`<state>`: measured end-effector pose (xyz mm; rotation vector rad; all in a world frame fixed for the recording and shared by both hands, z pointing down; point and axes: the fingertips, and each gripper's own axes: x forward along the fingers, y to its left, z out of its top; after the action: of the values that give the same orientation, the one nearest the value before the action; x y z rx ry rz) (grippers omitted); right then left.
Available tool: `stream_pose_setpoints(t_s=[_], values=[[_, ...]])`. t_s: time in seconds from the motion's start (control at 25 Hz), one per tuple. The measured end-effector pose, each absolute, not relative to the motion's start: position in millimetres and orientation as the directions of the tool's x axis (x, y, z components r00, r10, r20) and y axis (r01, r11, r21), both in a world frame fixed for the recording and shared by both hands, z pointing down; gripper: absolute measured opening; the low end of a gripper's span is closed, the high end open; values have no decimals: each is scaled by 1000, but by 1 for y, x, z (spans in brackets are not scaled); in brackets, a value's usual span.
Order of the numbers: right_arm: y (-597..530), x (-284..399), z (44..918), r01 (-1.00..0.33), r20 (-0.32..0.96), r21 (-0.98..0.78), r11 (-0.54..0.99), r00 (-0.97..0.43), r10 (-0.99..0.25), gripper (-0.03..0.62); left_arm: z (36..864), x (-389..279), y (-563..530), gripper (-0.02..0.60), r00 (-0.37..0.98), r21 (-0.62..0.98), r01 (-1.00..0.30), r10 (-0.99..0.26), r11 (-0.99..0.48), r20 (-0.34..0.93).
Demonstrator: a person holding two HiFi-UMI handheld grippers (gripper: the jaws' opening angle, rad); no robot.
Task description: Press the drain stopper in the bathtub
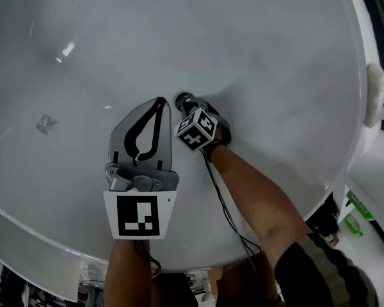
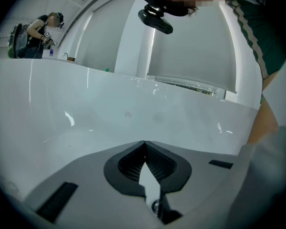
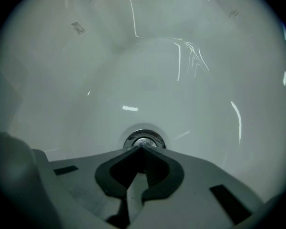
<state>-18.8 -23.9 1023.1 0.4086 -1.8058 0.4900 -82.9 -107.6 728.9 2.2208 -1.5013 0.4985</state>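
Observation:
A round chrome drain stopper (image 3: 143, 140) sits at the bottom of the white bathtub (image 3: 148, 80). My right gripper (image 3: 140, 147) is shut, and its closed tips rest on the stopper's near edge. In the head view the drain stopper (image 1: 181, 99) shows just beyond the right gripper (image 1: 187, 105), whose marker cube hides most of the jaws. My left gripper (image 1: 160, 100) hangs above the tub floor to the left of the drain, shut and holding nothing. In its own view the left gripper (image 2: 144, 142) points at the tub's far wall (image 2: 133, 113).
The tub rim (image 1: 365, 139) curves along the right, with a white fitting (image 1: 377, 101) on it. Outside the rim stand bottles (image 1: 355, 213). A grey mark (image 1: 46, 124) lies on the tub floor at the left. A person (image 2: 40, 32) stands far off beyond the tub.

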Motion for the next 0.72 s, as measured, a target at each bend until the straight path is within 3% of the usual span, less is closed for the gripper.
stream_pose_setpoints(t_s=[0.72], values=[[-25, -21, 1007, -501, 922, -169, 849, -385, -43, 17, 738, -79, -103, 9, 376, 145, -923, -752, -357, 541]])
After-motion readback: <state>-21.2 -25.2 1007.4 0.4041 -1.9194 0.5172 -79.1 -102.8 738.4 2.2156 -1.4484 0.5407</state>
